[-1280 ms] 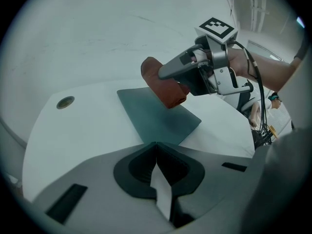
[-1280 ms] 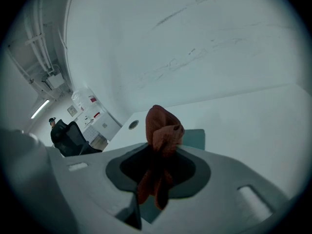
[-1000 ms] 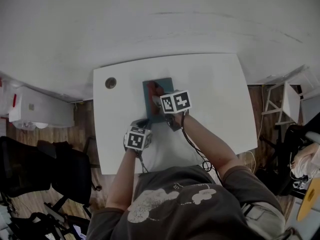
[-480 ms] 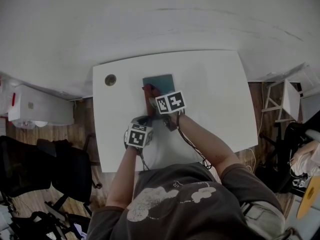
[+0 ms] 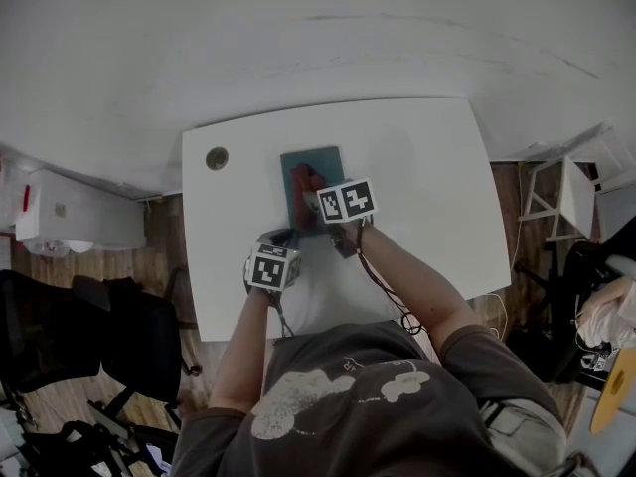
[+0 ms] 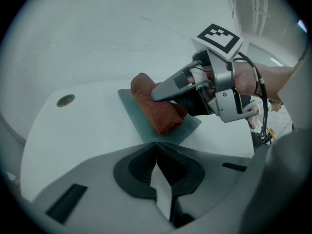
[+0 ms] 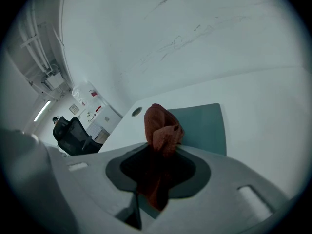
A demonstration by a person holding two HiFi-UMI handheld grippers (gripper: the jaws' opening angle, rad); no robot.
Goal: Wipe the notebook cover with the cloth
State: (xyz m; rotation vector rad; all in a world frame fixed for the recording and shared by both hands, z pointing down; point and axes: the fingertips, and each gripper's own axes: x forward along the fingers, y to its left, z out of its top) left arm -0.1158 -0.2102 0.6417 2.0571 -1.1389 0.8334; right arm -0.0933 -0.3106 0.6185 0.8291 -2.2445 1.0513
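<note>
Pinching the rust-red cloth (image 6: 156, 108) in the right claw (image 7: 161, 147), with the bunched wad pressed down on the teal notebook (image 7: 204, 126), flat mid-bench (image 5: 427, 187), for dragging across the cover. Left claw (image 6: 156, 145) pressed together, tips down at the notebook's near corner, seemingly to pin it against sliding. Working near the cover's left edge; bare right side probably yet to wipe.

Things counted on one white bench (image 5: 427, 187)
One teal notebook (image 5: 320, 158), one red-brown cloth (image 5: 303, 179) and one round cable port (image 5: 217, 158) are counted; two grippers are seen, the left gripper (image 6: 156, 144) and the right gripper (image 7: 161, 147).
</note>
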